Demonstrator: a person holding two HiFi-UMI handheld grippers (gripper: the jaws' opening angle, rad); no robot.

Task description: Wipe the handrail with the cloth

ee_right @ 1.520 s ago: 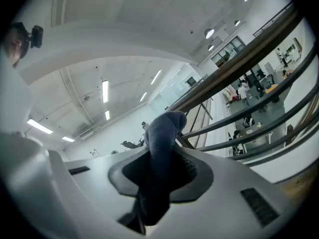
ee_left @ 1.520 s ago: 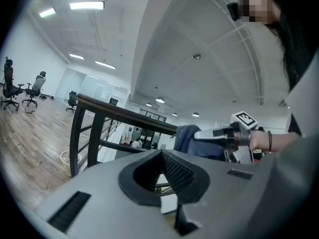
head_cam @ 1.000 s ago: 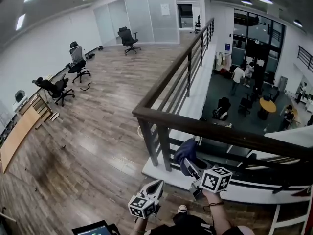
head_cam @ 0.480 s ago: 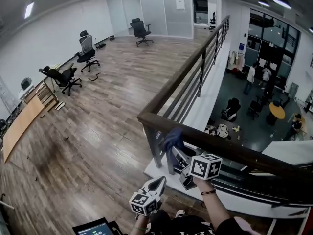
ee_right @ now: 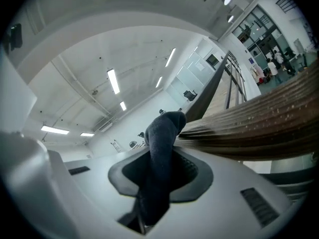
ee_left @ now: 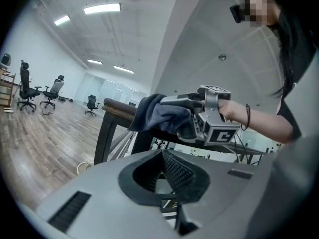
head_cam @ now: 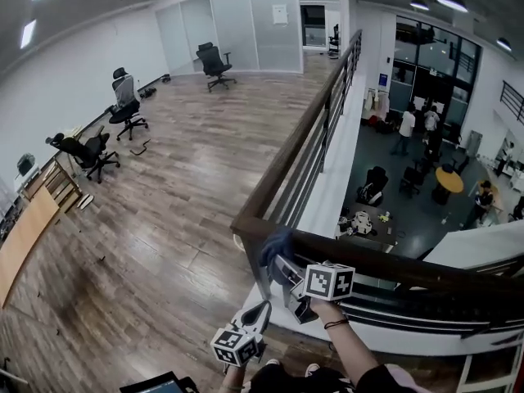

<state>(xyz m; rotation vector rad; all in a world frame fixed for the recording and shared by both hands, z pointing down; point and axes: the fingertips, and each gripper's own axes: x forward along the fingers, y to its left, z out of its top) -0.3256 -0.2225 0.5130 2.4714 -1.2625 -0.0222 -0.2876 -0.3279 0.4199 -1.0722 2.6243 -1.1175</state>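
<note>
Across the upper level spreads the brown wood-plank floor (head_cam: 180, 187), the largest thing we see. Along its right edge runs the dark brown wooden handrail on dark metal posts (head_cam: 385, 267). It comes toward us from the far glass wall, turns at a corner post and carries on to our right. Beyond the rail we look down into a lower hall, where several people (head_cam: 407, 129) stand near a round yellow table (head_cam: 449, 177). On the upper floor three black office chairs (head_cam: 127, 101) stand well apart along the white left wall and toward the far glass wall, and a long pale wooden bench (head_cam: 24, 236) lies at the left edge.

Nearer to us, our right tool (head_cam: 285, 267) reaches up to the handrail just beside the corner. Its jaws pinch the dark blue cloth (head_cam: 277, 246). The right gripper view shows the cloth rising from between the jaws, with its bunched top against the wooden edge of the rail. The left gripper view shows the same cloth draped over the rail top.

Our left tool (head_cam: 260, 313) hangs lower, on our side of the rail and apart from it. Its jaws are pressed together with nothing between them, and they point up toward the right tool.
</note>
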